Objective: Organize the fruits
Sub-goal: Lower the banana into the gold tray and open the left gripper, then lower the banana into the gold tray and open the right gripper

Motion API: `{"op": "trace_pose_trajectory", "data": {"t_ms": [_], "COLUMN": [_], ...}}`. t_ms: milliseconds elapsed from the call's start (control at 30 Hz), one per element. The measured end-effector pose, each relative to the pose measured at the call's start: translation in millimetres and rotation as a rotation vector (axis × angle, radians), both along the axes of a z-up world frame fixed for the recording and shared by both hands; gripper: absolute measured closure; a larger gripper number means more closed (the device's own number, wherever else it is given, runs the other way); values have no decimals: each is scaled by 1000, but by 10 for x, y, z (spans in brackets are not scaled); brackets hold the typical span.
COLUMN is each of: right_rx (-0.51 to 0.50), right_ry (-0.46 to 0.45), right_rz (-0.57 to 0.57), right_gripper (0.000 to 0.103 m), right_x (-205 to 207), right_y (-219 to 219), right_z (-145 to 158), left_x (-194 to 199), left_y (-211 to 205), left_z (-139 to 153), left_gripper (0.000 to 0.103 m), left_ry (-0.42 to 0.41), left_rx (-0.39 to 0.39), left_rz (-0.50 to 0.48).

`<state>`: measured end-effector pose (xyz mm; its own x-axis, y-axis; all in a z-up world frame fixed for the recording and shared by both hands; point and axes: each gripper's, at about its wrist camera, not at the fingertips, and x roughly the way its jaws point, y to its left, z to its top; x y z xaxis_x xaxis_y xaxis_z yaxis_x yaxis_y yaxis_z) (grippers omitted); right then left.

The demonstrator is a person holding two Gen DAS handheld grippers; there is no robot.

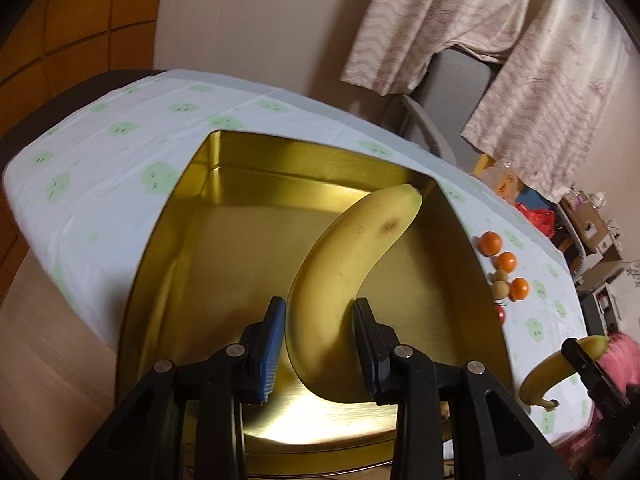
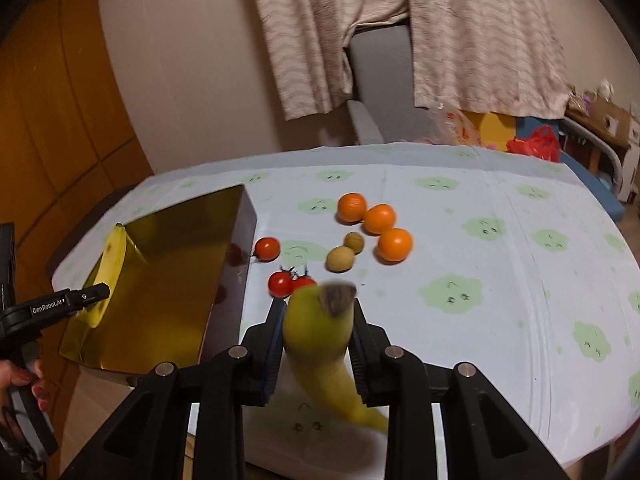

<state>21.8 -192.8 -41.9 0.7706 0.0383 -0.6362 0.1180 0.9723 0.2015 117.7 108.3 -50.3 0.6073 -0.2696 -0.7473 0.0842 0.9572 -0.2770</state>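
Left gripper (image 1: pixel 319 344) clamped on a banana (image 1: pixel 348 280), held over the inside of the gold tin (image 1: pixel 168 216); banana tip points toward the far wall. Right gripper (image 2: pixel 318 344) clamped on a second banana (image 2: pixel 320 336), cut stem end up, above the tablecloth (image 2: pixel 500 280). Beyond it: three tomatoes (image 2: pixel 280 283), two small tan fruits (image 2: pixel 340 259), then three oranges (image 2: pixel 378 219), loose beside the tin. Curtain (image 2: pixel 460 40) hangs behind the table.
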Motion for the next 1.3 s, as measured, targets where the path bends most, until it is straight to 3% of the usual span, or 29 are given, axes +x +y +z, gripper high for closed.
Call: {"op": "trace_pose_trajectory", "data": {"t_ms": [167,300,667,800,1067,1200,1300], "right_rx": [-4,-13,-19,-22,-38,-56,-96], "right_ry": [-4,-38,-117,-141,-92,-67,-56], "right_rz": [9,19,164,243,352,385,404], "right_gripper": [74,74,74,73,73,73,73], "right_x": [8,-35,20,104,296,349,396], "right_y": [79,131,613,870,1300,1419,1514], "right_z": [34,155,456,536,384,302,231], "left_x": [40,60,-25,-102,-103,-111,-115], "left_y": [142,151,14,-21,14,47,85], "left_z": [-125,-64,-126,-120,-163,-173,-188], "left_gripper": [71,71,70,52,51,40,39], "left_ry": [28,-4,27,17,27,26,31], "left_rx": [53,105,94,123,140,152,158], "left_rz": [41,43,1,-3,7,29,48]}}
